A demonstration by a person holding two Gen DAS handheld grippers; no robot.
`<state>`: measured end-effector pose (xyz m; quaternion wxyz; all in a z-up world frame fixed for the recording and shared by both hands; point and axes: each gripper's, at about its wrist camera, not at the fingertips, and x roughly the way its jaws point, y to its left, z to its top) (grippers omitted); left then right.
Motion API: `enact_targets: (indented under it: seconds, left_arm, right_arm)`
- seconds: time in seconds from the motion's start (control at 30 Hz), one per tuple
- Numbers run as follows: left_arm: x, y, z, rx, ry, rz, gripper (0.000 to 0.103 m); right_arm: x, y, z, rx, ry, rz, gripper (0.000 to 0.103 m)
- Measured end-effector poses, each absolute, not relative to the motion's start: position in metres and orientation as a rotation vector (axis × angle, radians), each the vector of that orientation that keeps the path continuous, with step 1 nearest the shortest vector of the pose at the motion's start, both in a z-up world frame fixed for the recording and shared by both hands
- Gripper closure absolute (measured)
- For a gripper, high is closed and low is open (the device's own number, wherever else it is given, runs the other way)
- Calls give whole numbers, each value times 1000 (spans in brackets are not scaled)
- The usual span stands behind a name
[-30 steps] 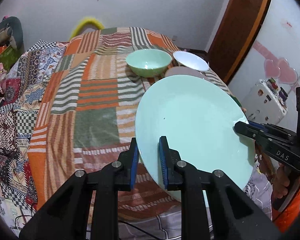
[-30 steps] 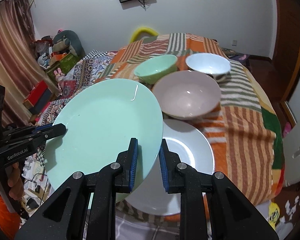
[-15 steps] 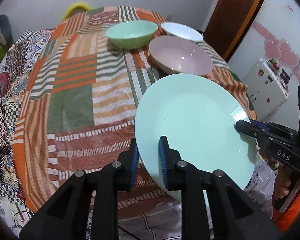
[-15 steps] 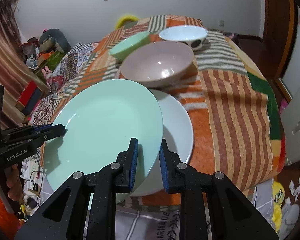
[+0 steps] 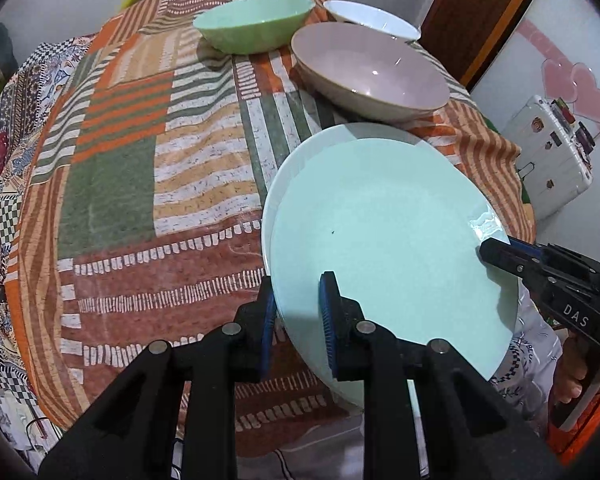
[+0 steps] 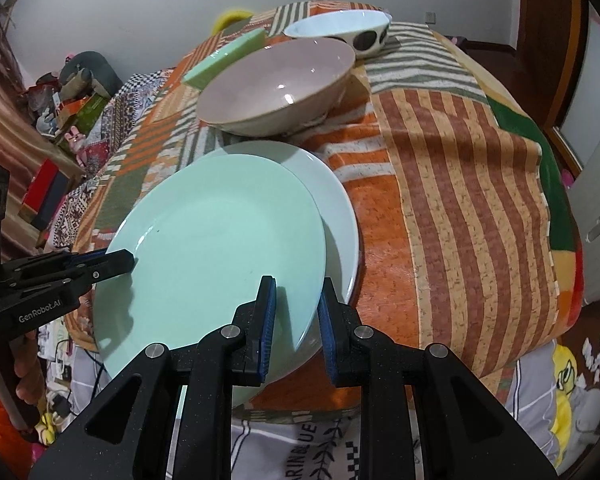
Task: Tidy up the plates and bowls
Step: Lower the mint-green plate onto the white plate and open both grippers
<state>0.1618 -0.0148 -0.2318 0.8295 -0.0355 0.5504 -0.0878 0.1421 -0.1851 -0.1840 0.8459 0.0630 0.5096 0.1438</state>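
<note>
A mint green plate [image 5: 388, 232] [image 6: 219, 248] is held by both grippers, just above a white plate [image 5: 300, 160] [image 6: 340, 216] on the patchwork table. My left gripper [image 5: 297, 312] is shut on the green plate's near rim. My right gripper [image 6: 295, 312] is shut on its opposite rim. Each gripper shows in the other's view, the right one [image 5: 496, 250] and the left one [image 6: 119, 260]. Behind stand a pink bowl [image 5: 368, 72] [image 6: 275, 80], a green bowl [image 5: 255, 24] [image 6: 223, 56] and a white bowl [image 5: 372, 16] [image 6: 340, 24].
The patchwork tablecloth [image 5: 139, 160] [image 6: 460, 184] covers the round table. A white appliance [image 5: 552, 160] stands at the right of the table, cluttered boxes and toys [image 6: 71, 112] at its left. A brown door [image 5: 480, 12] is behind.
Both grippers have lowered the green plate forward onto the spot over the white plate. The bowls now appear closer. Both grips are unchanged.
</note>
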Motion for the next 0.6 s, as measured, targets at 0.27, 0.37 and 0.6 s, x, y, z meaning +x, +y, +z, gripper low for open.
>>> enact_targets:
  seconds: [0.27, 0.37, 0.6]
  left_arm:
    - [168, -25, -232, 17, 1142, -154, 80]
    - [171, -27, -233, 40, 1137, -140, 81]
    - [171, -33, -238, 104, 1124, -121, 81]
  right_arm:
    - [149, -189, -188, 137, 1089, 297, 84]
    - [151, -189, -188, 142, 1090, 298, 84]
    - [151, -190, -186, 124, 1079, 296, 81]
